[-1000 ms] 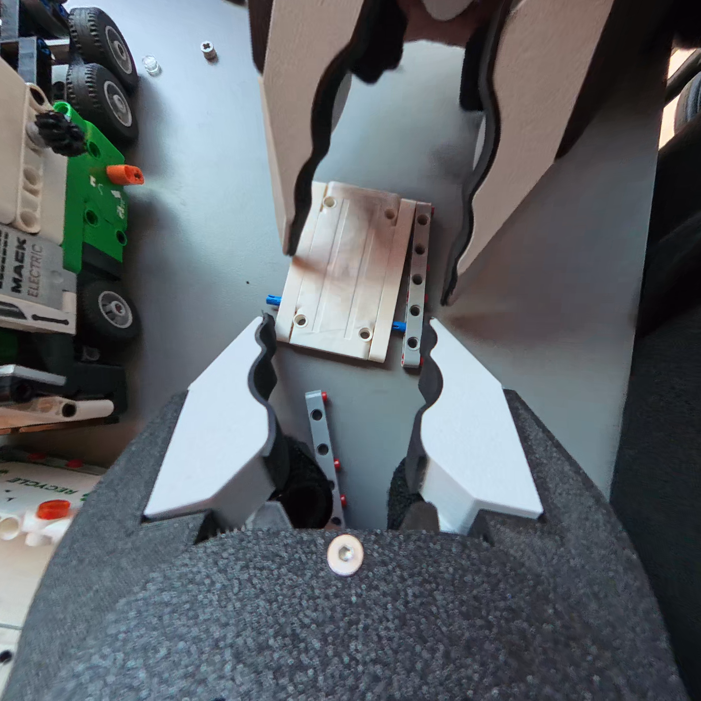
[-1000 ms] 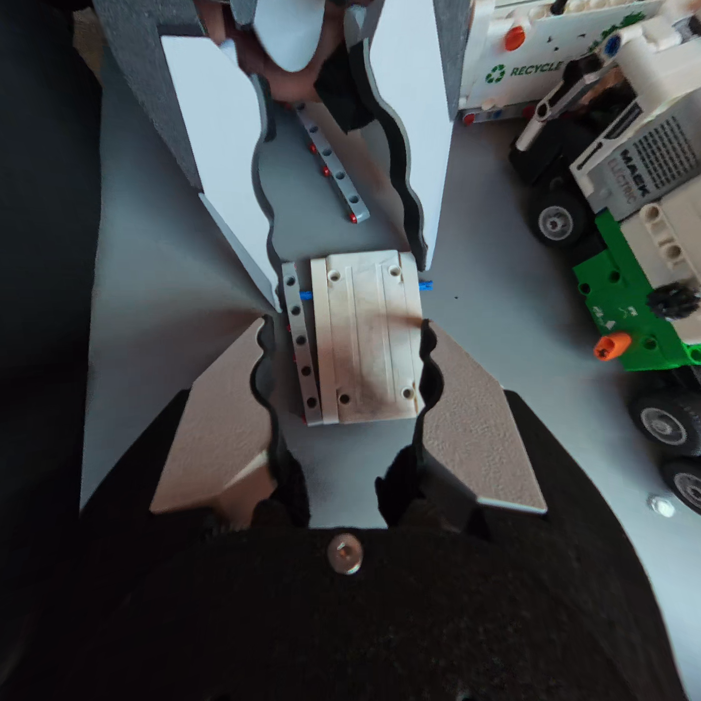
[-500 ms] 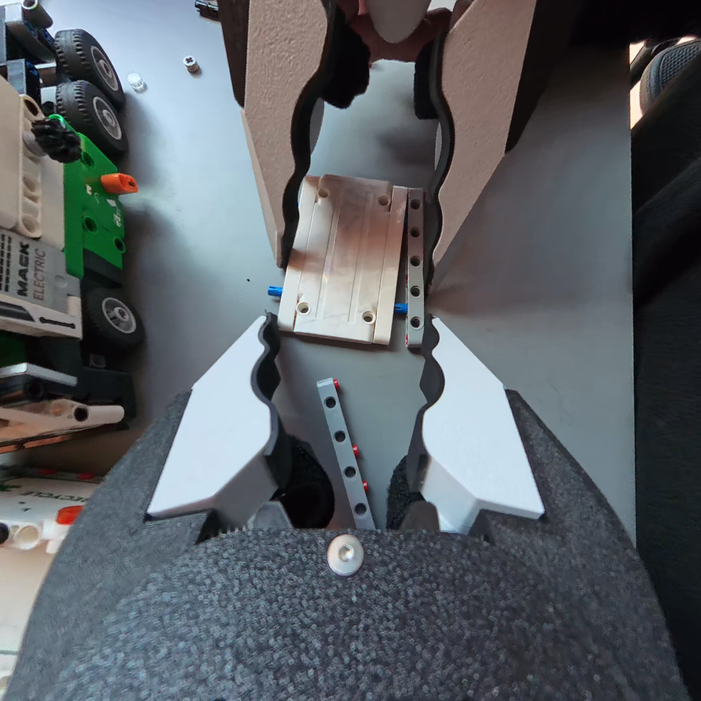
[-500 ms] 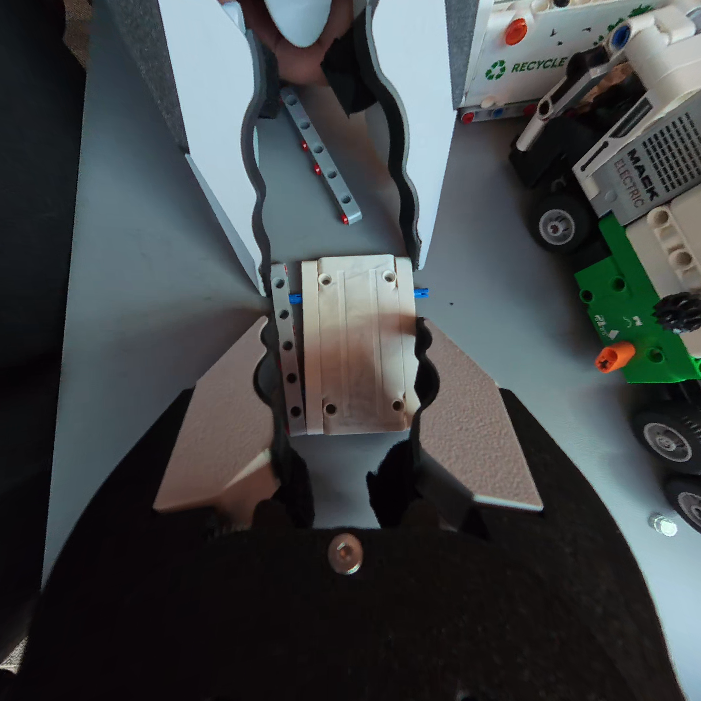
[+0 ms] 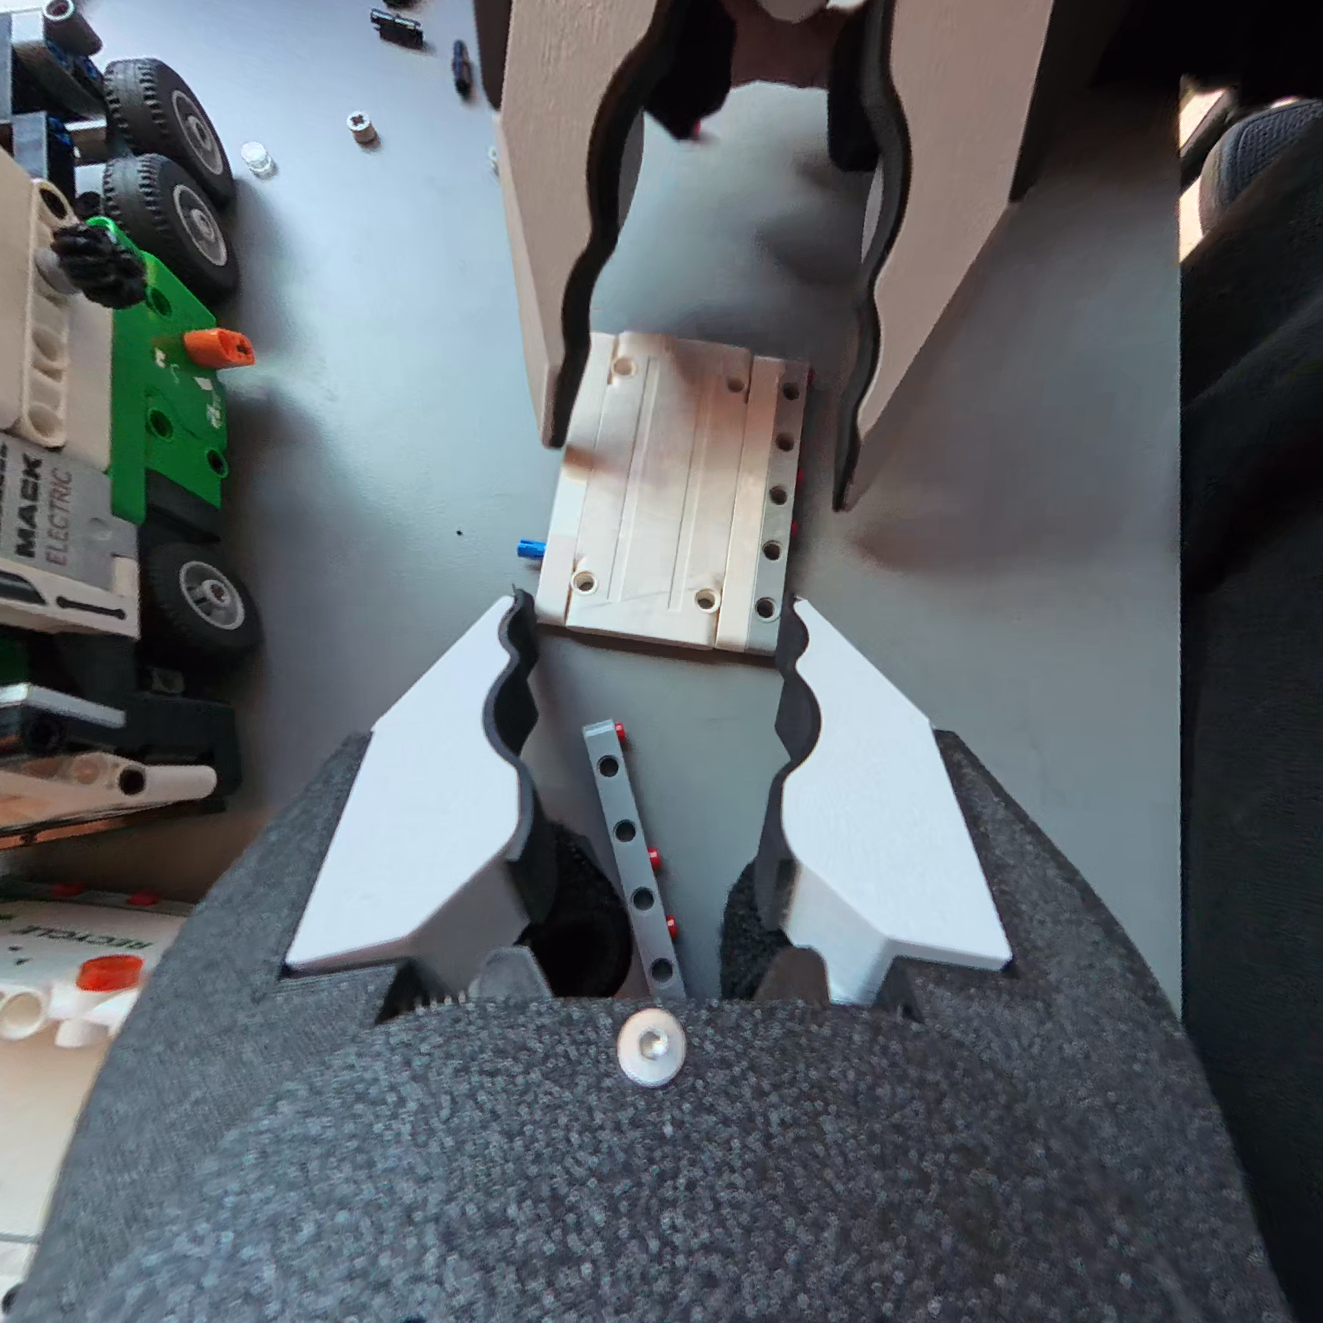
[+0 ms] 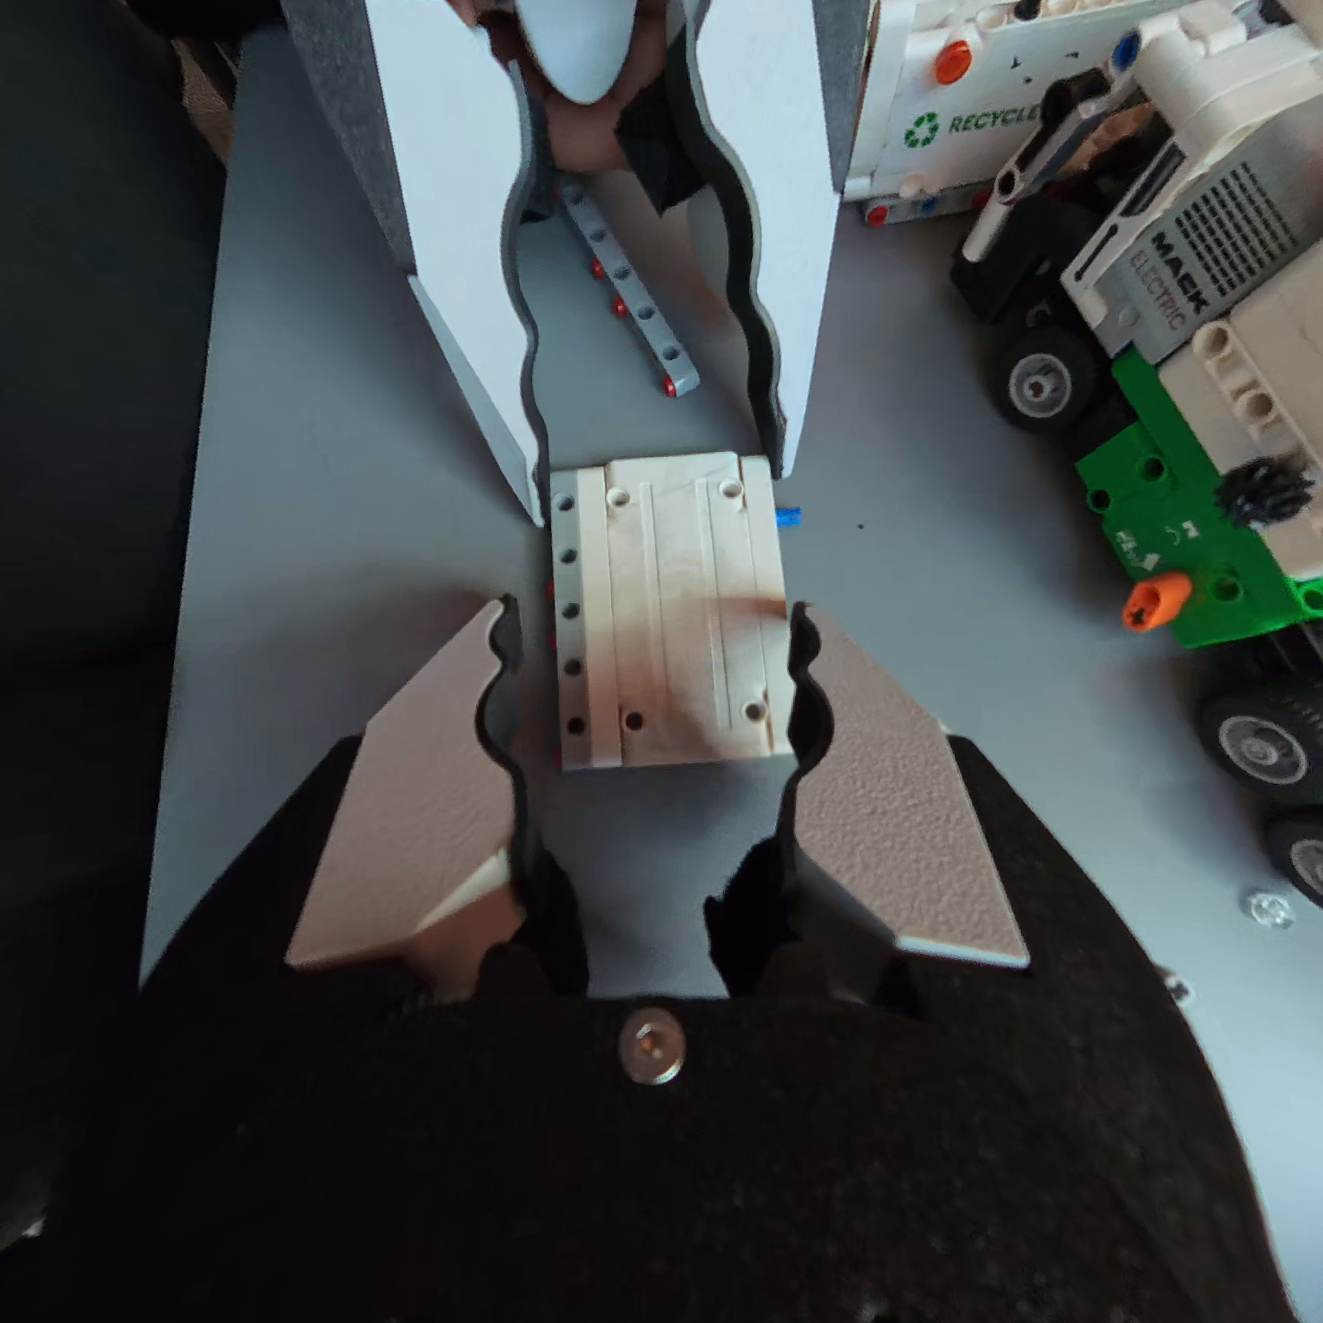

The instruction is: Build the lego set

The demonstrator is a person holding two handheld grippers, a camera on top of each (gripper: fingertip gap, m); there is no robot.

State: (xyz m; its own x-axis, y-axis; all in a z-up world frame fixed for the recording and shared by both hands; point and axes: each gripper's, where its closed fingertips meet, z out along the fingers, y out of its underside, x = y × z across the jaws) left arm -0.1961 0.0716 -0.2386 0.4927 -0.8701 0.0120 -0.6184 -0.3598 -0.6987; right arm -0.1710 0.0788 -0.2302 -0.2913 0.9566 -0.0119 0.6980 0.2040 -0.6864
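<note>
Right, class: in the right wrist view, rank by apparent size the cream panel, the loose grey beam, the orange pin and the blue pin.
1. cream panel
2. loose grey beam, though it lies farther from the camera
3. orange pin
4. blue pin, only its tip showing

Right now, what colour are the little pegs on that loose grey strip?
Red pegs on the strip; clearest in the left wrist view.

Bare grey table [image 5: 401, 501] at frame centre-left, open for passage. Blocked at left edge by truck model [image 5: 107, 444]; loose small parts [image 5: 361, 129] scattered upper left.
</note>
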